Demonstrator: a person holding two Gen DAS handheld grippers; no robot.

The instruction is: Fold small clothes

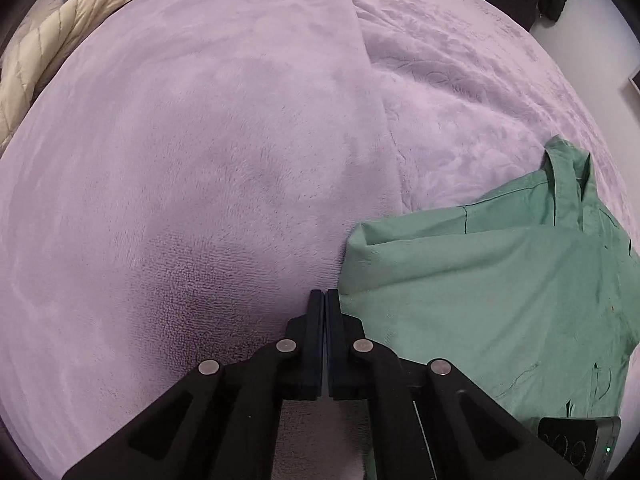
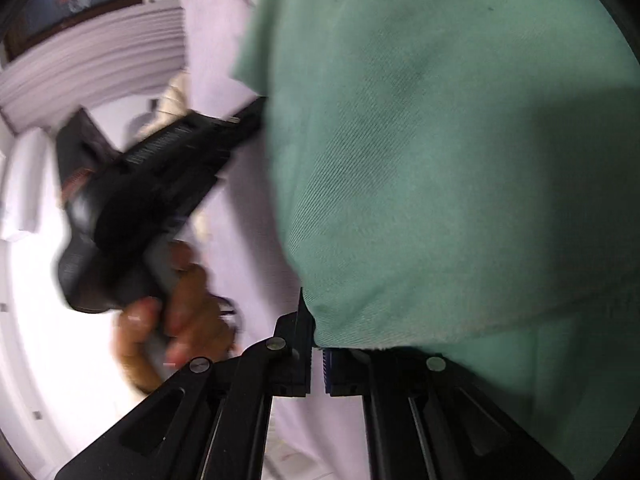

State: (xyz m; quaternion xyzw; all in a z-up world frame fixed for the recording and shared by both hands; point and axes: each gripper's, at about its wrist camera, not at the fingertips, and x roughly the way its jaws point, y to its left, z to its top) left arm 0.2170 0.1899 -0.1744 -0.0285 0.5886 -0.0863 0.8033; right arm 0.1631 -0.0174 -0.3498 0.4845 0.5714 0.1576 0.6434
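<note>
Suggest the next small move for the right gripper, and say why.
Probably carry the pinched edge across and lay it on the rest of the green shirt. The right gripper appears shut on a fold of the shirt, lifted and draped over its fingers, while the left gripper is shut and empty beside the shirt on the purple blanket.
</note>
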